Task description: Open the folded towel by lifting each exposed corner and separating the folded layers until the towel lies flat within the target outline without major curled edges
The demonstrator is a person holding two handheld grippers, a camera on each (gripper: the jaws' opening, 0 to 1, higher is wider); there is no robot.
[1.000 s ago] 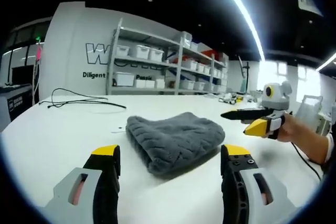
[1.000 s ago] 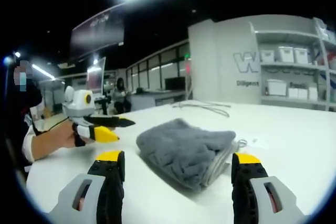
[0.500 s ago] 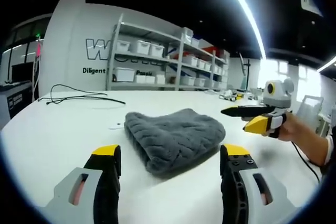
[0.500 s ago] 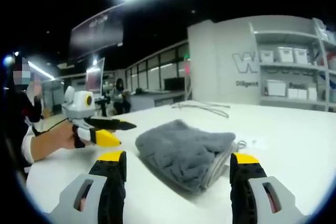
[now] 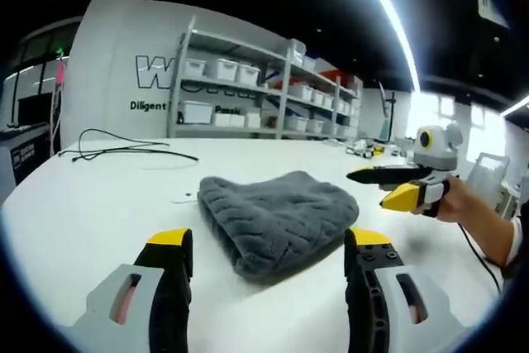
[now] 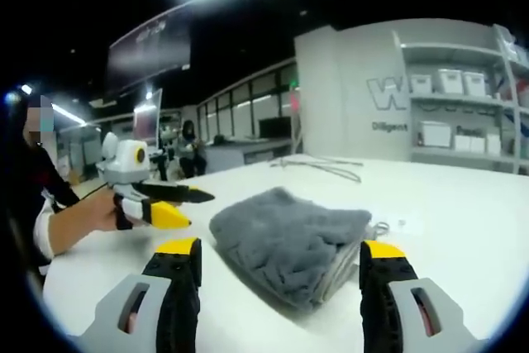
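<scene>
A folded grey towel point(image 5: 277, 217) lies on the white table point(image 5: 74, 212). Its rounded fold faces my left gripper point(image 5: 269, 245), which is open just short of it, one jaw on each side. In the right gripper view the towel point(image 6: 289, 237) shows its stacked layer edges on the right. My right gripper point(image 6: 279, 250) is open close in front of it and holds nothing. Each gripper also appears in the other's view, held by a hand beside the towel: the right gripper point(image 5: 372, 189) and the left gripper point(image 6: 198, 209).
A black cable point(image 5: 124, 148) trails across the far part of the table. A small white tag point(image 5: 183, 199) lies beside the towel. Shelves with white bins point(image 5: 248, 97) stand behind the table. A person's sleeve point(image 6: 50, 229) is at the left edge.
Both views have crept slightly nearer the towel. The towel lies as before and both grippers stay open.
</scene>
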